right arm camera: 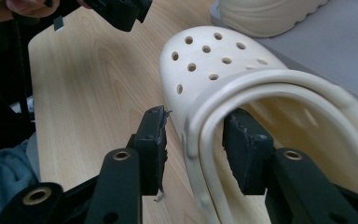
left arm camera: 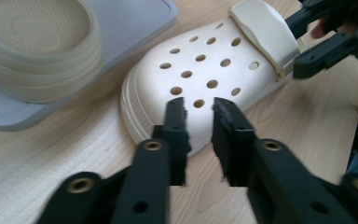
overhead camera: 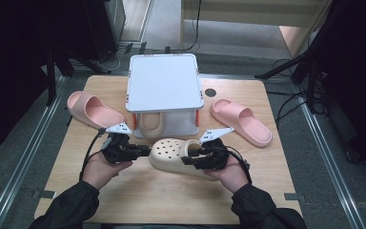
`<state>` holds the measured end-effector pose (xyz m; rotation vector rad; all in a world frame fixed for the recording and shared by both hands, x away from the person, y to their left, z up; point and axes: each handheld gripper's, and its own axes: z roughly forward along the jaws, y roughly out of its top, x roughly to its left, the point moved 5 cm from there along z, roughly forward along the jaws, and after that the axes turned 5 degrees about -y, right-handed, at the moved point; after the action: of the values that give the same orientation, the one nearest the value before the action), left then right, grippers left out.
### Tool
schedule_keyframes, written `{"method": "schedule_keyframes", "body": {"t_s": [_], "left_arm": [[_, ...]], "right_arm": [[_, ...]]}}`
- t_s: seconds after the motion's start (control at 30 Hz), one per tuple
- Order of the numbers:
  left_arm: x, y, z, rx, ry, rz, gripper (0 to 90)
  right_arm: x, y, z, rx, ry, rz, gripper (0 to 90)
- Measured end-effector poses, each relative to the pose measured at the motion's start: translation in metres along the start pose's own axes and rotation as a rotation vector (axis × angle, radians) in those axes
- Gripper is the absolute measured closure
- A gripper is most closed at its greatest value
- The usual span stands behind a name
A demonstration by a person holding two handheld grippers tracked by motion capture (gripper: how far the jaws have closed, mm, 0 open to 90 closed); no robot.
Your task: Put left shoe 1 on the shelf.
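In my right gripper view, my right gripper has its jaws astride the side wall and heel strap at the rim of the cream clog: one jaw is outside, the other inside the opening, and a gap shows between the outer pad and the wall, so they are spread rather than pinching. In my left gripper view, my left gripper has its jaws drawn close together with a narrow gap, their tips over the toe edge of the clog; I cannot tell whether they touch it, and nothing sits between them.

In the high view the clog lies at the lower centre of the wooden table, between my two hands. Just above it stands a grey two-tier rack with a second cream clog on its lower shelf. A pink slide lies at the left of the rack, another pink slide at the right.

I can read no brand or writing anywhere.
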<state>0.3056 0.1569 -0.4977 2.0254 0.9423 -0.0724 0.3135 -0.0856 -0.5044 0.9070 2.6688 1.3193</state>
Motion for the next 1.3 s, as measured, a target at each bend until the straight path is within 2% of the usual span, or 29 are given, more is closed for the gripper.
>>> {"method": "schedule_keyframes", "body": {"t_s": [0.03, 0.13, 0.23, 0.43, 0.57, 0.6, 0.67, 0.73, 0.8, 1.07, 1.3], "left_arm": [[-0.001, 0.000, -0.001, -0.003, -0.010, -0.005, 81.8], [-0.001, -0.001, 0.003, -0.006, -0.002, -0.005, 81.9], [-0.004, -0.003, 0.008, -0.003, -0.016, -0.011, 84.7], [-0.011, -0.008, 0.019, 0.010, -0.004, -0.011, 87.5], [-0.012, -0.013, 0.025, 0.012, 0.001, -0.021, 87.3], [-0.012, -0.014, 0.027, 0.014, -0.002, -0.025, 87.2], [-0.013, -0.018, 0.031, 0.036, 0.005, -0.025, 86.5], [-0.013, -0.021, 0.036, 0.058, 0.022, -0.008, 86.5], [-0.012, -0.022, 0.039, 0.066, 0.019, -0.009, 86.4], [-0.011, -0.022, 0.041, 0.055, 0.013, 0.005, 86.3], [-0.008, -0.017, 0.044, 0.049, 0.010, 0.006, 86.9]], "right_arm": [[-0.003, 0.001, -0.007, -0.019, -0.006, -0.001, 68.5], [-0.010, 0.001, -0.020, -0.050, -0.029, -0.002, 80.8], [-0.024, 0.002, -0.025, -0.062, -0.069, 0.021, 87.6], [-0.049, 0.013, -0.017, -0.095, -0.126, 0.044, 89.4], [-0.061, 0.016, -0.007, -0.096, -0.127, 0.059, 89.2], [-0.064, 0.017, -0.003, -0.080, -0.128, 0.069, 89.2], [-0.068, 0.019, 0.001, -0.074, -0.130, 0.066, 89.1], [-0.069, 0.020, 0.005, -0.061, -0.121, 0.065, 89.1], [-0.069, 0.020, 0.009, -0.051, -0.118, 0.059, 89.1], [-0.065, 0.019, 0.010, -0.044, -0.127, 0.065, 90.0], [-0.057, 0.012, 0.008, -0.032, -0.135, 0.056, 90.0]]}}
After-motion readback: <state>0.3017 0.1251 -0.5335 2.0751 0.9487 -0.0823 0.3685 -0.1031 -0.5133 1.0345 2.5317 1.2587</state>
